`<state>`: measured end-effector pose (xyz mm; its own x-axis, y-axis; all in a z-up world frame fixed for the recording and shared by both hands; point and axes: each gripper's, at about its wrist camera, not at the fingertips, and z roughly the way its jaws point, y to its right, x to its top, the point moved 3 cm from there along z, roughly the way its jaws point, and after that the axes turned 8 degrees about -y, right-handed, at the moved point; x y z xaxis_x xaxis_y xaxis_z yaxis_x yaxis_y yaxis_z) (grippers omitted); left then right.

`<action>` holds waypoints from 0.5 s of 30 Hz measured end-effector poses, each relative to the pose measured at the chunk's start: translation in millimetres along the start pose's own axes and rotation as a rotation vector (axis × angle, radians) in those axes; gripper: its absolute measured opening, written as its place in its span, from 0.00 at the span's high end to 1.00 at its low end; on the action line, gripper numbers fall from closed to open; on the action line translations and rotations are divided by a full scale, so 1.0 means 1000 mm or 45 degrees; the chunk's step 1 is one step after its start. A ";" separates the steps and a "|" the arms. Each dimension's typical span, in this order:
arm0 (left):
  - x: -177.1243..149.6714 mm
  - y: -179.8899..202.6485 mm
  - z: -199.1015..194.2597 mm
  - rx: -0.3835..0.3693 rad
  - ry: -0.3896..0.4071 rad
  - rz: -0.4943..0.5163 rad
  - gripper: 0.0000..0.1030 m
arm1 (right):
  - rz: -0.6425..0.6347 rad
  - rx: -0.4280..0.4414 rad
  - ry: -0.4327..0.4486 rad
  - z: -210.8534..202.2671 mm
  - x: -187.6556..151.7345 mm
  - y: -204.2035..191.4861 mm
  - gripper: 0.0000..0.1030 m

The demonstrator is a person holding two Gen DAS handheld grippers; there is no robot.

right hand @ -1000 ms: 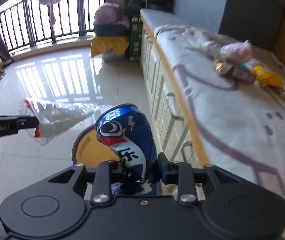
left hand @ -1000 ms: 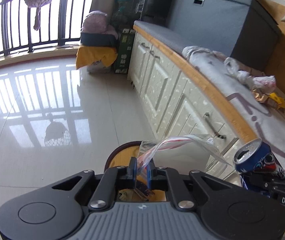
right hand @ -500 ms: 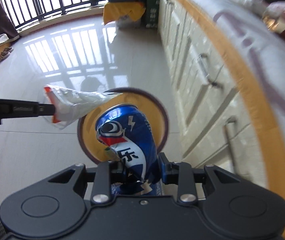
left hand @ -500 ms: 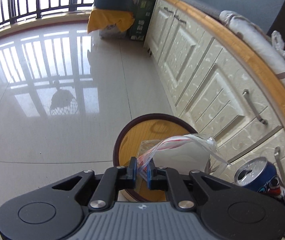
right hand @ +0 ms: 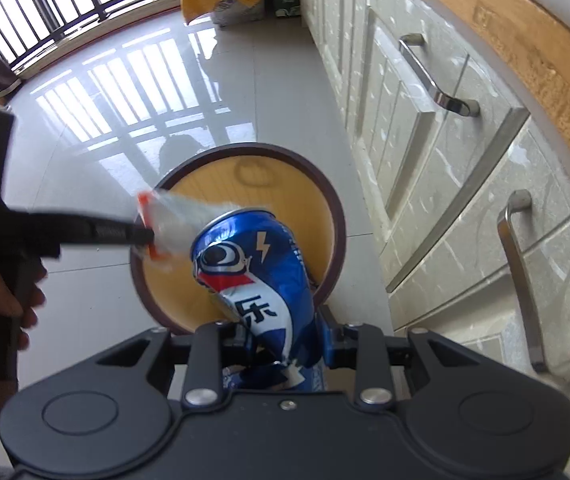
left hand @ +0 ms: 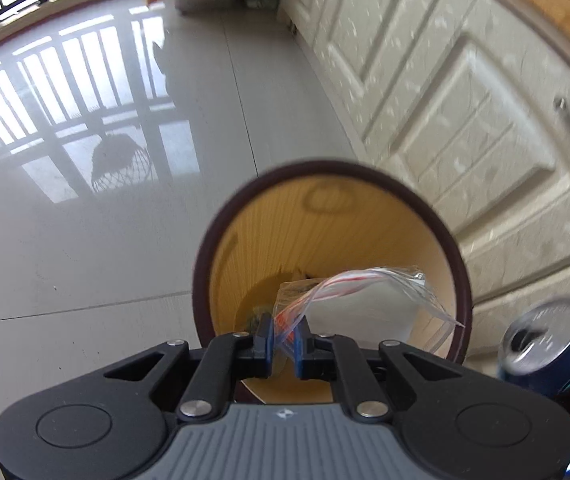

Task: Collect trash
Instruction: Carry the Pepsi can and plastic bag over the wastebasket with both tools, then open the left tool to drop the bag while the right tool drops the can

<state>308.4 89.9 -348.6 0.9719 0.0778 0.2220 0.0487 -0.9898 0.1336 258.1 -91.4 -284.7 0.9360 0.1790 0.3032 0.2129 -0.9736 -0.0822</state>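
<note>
Left gripper (left hand: 283,338) is clamped on a clear plastic bag (left hand: 365,300) above the open wooden bin (left hand: 459,264). Right gripper (right hand: 283,334) is clamped on a dented blue can (right hand: 261,276), just beside the bag. Cabinet drawers (right hand: 445,152) stand close on the bin's right; glossy floor tiles (left hand: 85,240) lie to its left.

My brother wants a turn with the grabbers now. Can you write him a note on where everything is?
Left gripper: shut on the clear plastic wrapper, held over the open trash bin.
Right gripper: shut on the dented blue soda can, held just above the bin's near rim.
Bin: on the floor beside the cabinet drawers, some bits already at the bottom.
Done: both pieces carried to the bin.
Left: let go of each so it drops in.
</note>
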 end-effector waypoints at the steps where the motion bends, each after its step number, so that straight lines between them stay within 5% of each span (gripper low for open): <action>1: 0.000 0.001 0.007 0.003 -0.028 0.016 0.89 | 0.001 -0.007 0.004 0.002 0.002 0.002 0.70; 9: -0.005 0.014 0.043 -0.003 -0.155 0.121 0.89 | 0.015 -0.028 0.039 0.020 0.029 0.013 0.70; 15: -0.013 0.011 0.060 -0.054 -0.231 0.111 0.79 | 0.023 0.015 0.052 0.033 0.044 0.010 0.70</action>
<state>310.2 71.1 -408.5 0.9978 -0.0345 0.0573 -0.0435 -0.9856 0.1633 311.2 -88.8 -303.5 0.9276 0.1552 0.3399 0.1994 -0.9749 -0.0989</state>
